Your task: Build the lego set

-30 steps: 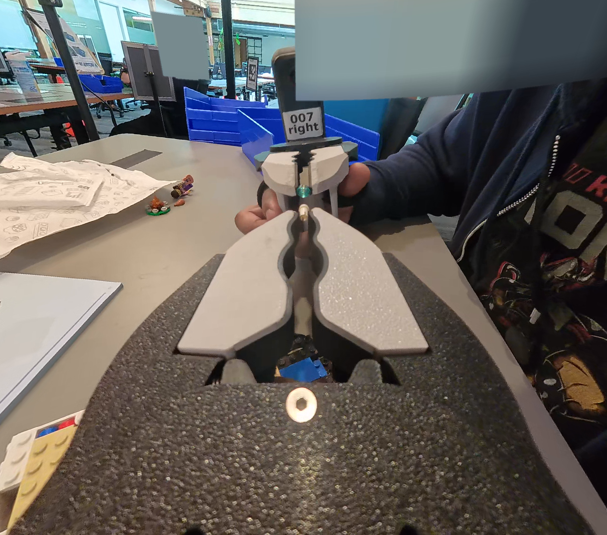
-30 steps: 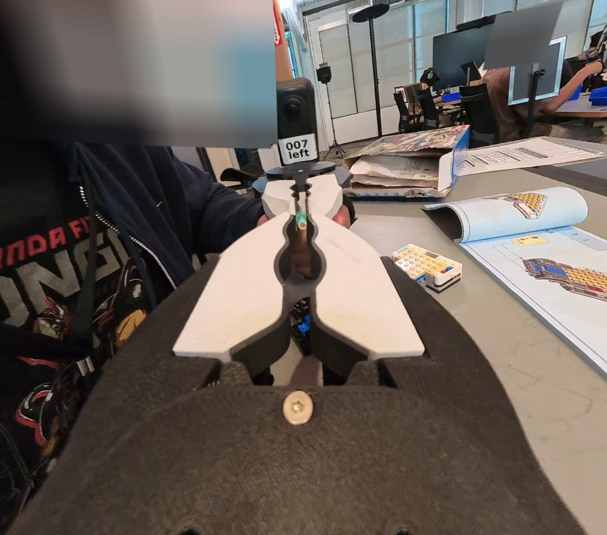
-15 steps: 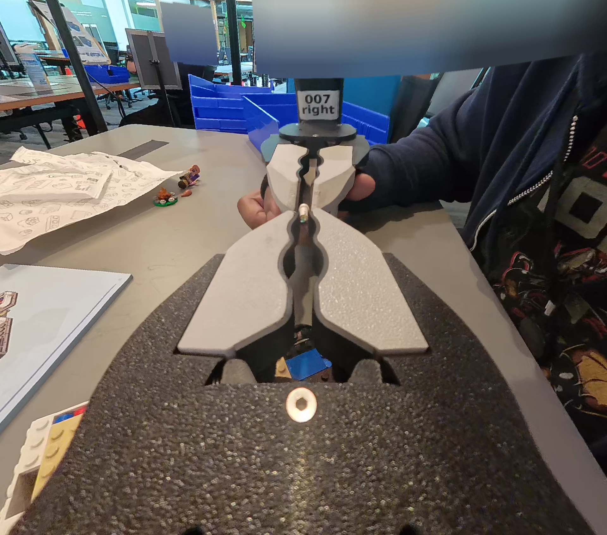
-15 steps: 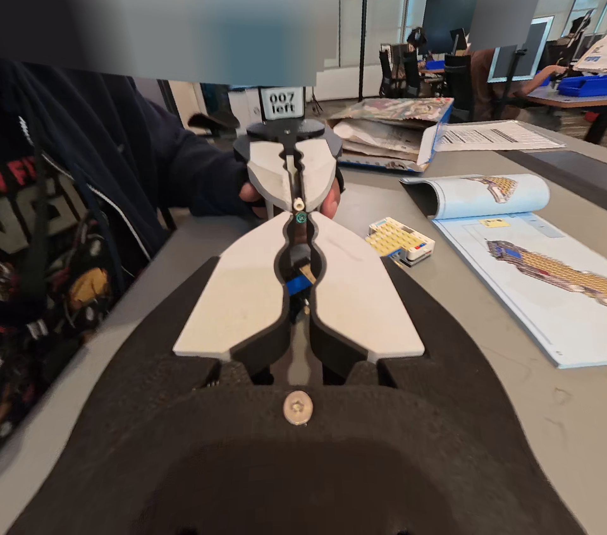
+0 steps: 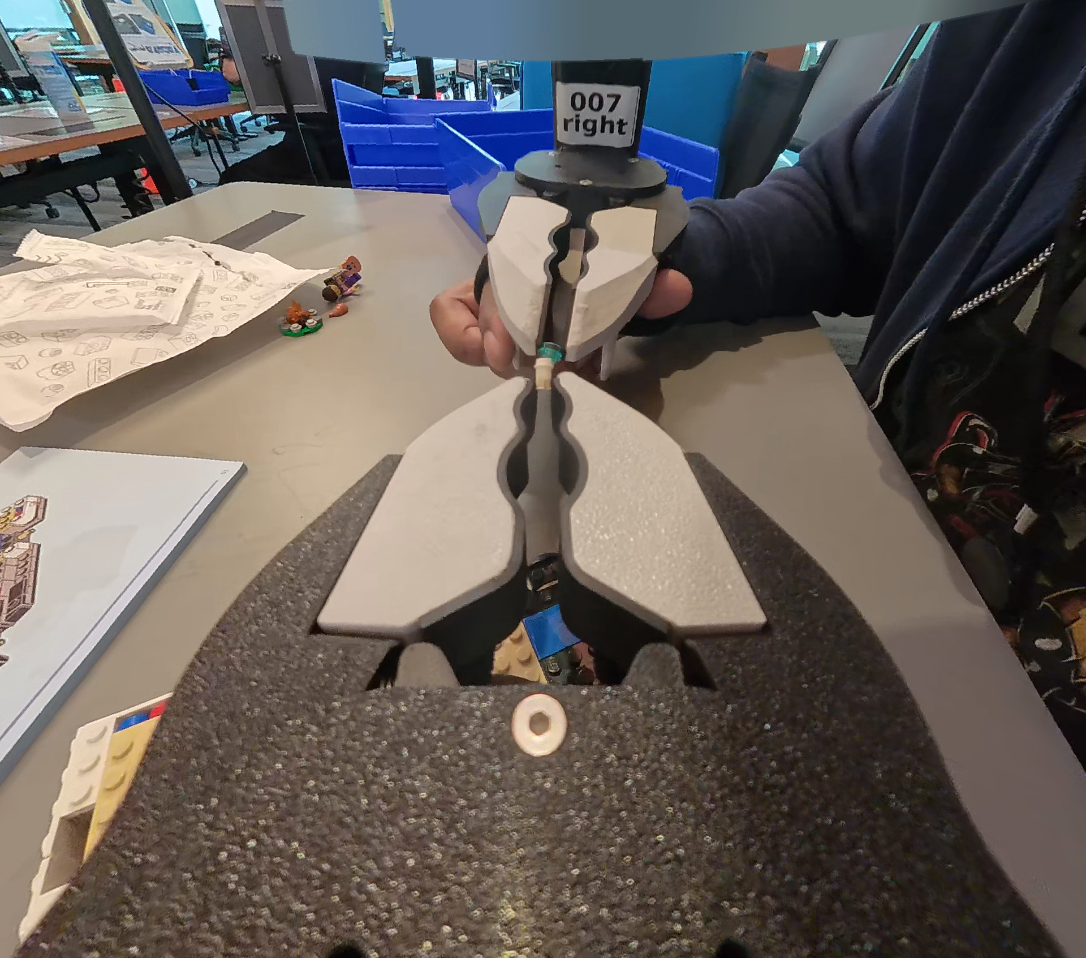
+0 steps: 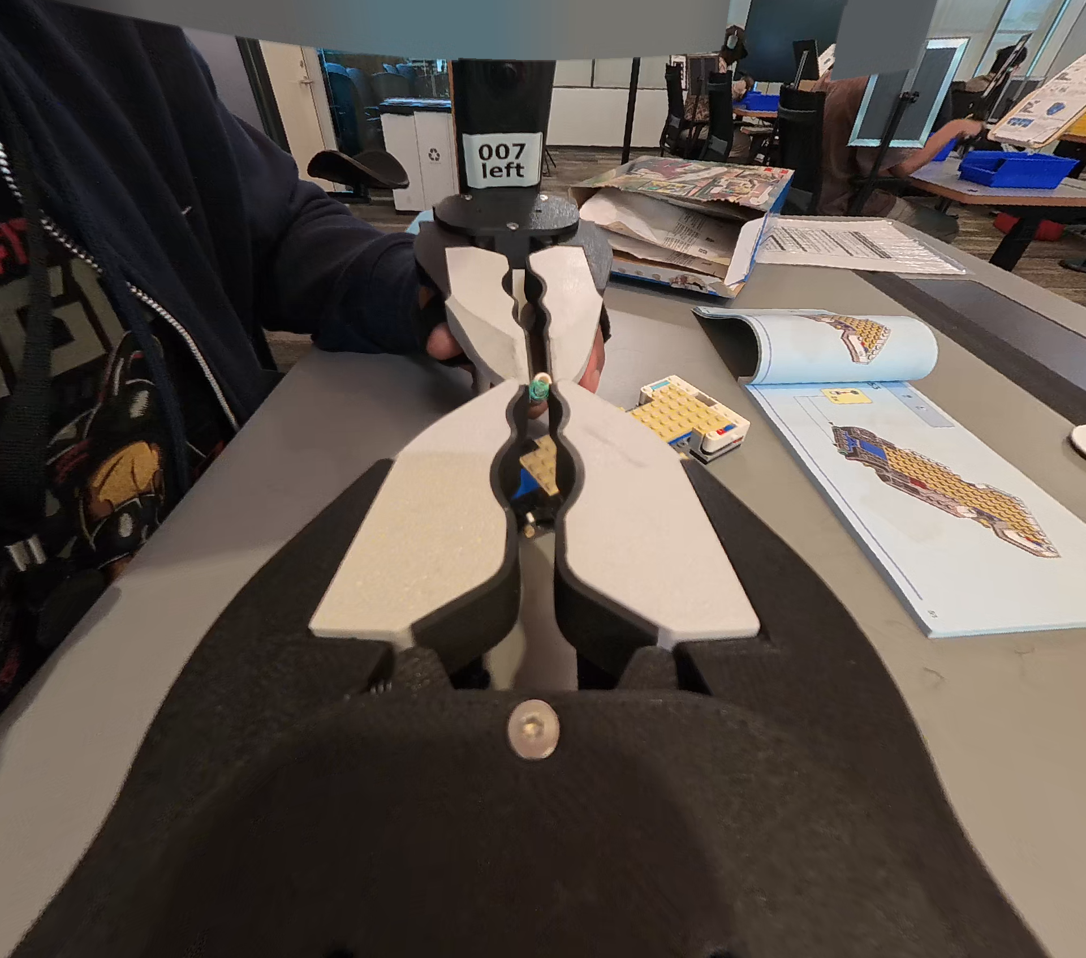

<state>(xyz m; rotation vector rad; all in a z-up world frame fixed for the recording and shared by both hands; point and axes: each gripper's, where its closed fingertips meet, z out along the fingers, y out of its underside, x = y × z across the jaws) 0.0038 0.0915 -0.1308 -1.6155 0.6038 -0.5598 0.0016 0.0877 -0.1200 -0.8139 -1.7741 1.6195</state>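
Note:
My left gripper [image 5: 543, 384] is shut on a small cream peg-like piece [image 5: 543, 371] that sticks out past its tips. My right gripper [image 6: 538, 388] faces it tip to tip and is shut on a small clear teal round stud [image 6: 538, 391]. In the left wrist view the teal stud [image 5: 551, 352] sits right at the cream piece's end, in the tips of the right gripper [image 5: 551, 346]. In the right wrist view the cream piece [image 6: 545, 377] shows just behind the stud. Both grippers are held above the grey table [image 5: 329, 400].
A tan and blue brick build [image 6: 540, 465] lies on the table below the tips. A tan and white build [image 6: 687, 418] and an open instruction booklet [image 6: 881, 459] lie to the right. Paper bags [image 5: 117, 306], a minifigure [image 5: 344, 283] and blue bins [image 5: 411, 142] lie farther off. Left and right tips are no more than a few centimetres apart.
Both grippers stayed shut on their pieces. The tips shifted about each other, and the teal stud has come up against the end of the cream piece.

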